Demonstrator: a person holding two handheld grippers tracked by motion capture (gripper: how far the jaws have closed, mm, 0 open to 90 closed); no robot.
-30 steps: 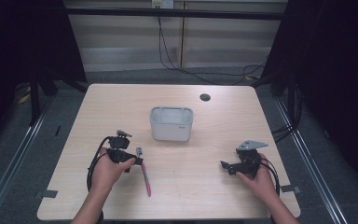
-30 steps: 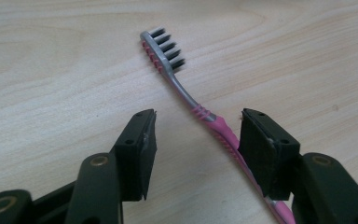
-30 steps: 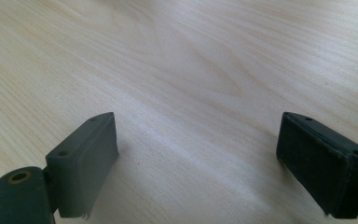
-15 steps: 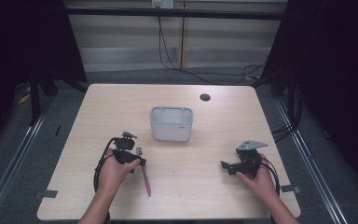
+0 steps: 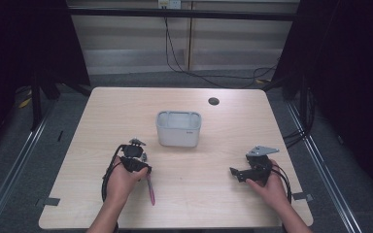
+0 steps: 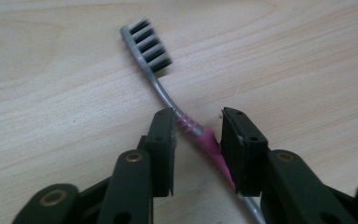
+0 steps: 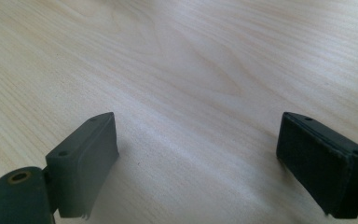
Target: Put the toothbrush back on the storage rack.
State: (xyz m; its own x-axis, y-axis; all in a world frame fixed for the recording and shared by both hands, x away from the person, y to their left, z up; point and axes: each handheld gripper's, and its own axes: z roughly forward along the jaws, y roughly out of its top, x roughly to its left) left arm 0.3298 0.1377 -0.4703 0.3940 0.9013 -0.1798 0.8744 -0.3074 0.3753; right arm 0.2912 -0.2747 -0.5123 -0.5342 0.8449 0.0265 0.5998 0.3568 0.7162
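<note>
item inspected: one toothbrush (image 6: 186, 122), lying flat on the wooden table (image 5: 102, 111), in front of the grey tub (image 5: 178, 129) and a little to its left, well apart from it. bristle head points away from me, pink grip section toward my wrist.

my left gripper (image 6: 196, 135) stands over the neck, one jaw on either side where the grey stem meets the ribbed pink collar. the jaws have just been closing. the right-hand pad appears to touch the pink section; the left-hand pad sits just beside the ribs with a sliver of table showing between. judgement: straddling, not yet clenched.

handling assessment: light, thin, rigid plastic. the grey stem looks smooth and narrow and likely to slip or roll between flat pads. the pink section looks rubbery and wider, so it is the better purchase. it lies low on the table, so the pads must come close to the wood to catch it. risk: pivoting about the pinch point, bristle end dipping.

my right gripper (image 7: 198, 154) rests on bare table, jaws wide apart, nothing between them.
</note>
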